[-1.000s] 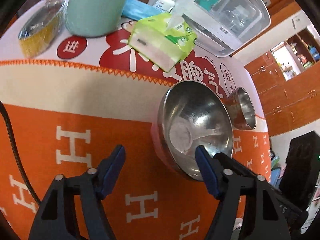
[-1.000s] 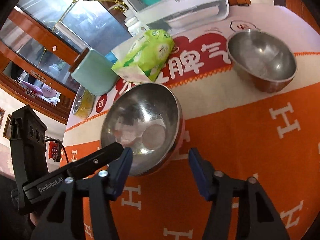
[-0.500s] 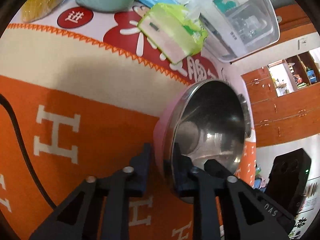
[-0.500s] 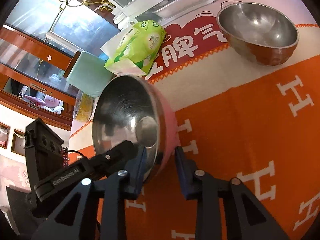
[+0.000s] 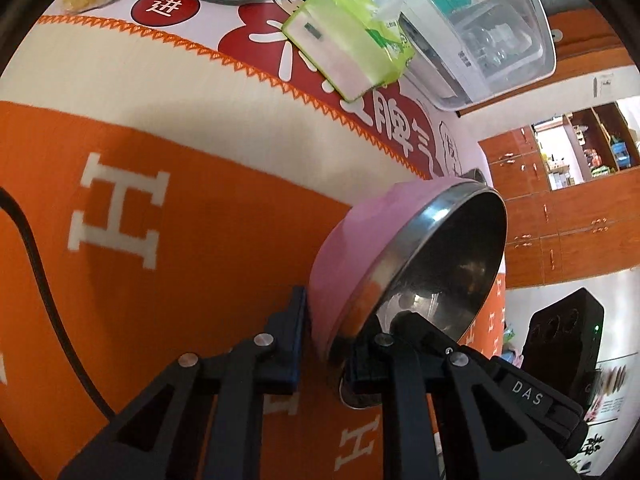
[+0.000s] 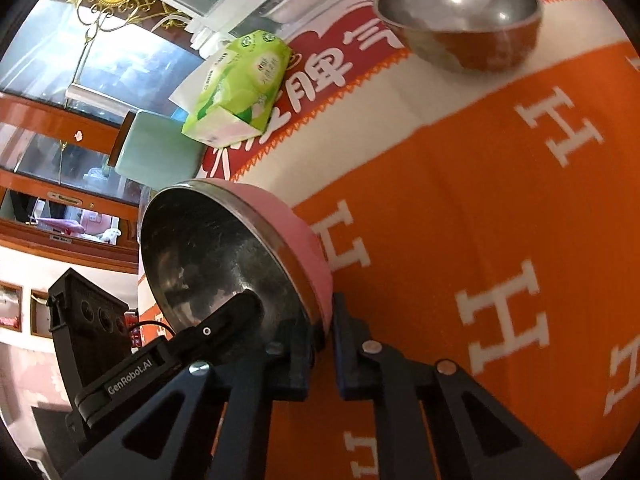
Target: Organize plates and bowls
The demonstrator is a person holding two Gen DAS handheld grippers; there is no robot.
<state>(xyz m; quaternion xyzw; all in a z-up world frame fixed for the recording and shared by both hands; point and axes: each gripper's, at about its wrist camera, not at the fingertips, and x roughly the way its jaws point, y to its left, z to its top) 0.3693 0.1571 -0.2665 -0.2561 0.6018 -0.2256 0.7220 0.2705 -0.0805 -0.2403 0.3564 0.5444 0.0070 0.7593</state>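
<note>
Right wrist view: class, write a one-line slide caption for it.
Right gripper shut on the pink-sided steel bowl's rim; a second steel bowl waits on the orange cloth.

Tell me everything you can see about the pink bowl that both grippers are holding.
The pink bowl has a matte pink outer shell and a shiny steel inside with a thin metal rim. It is empty and tilted steeply on its edge above the orange blanket. The left gripper and the right gripper are each shut on its rim, one finger inside and one outside. Whether it touches the blanket cannot be told.
</note>
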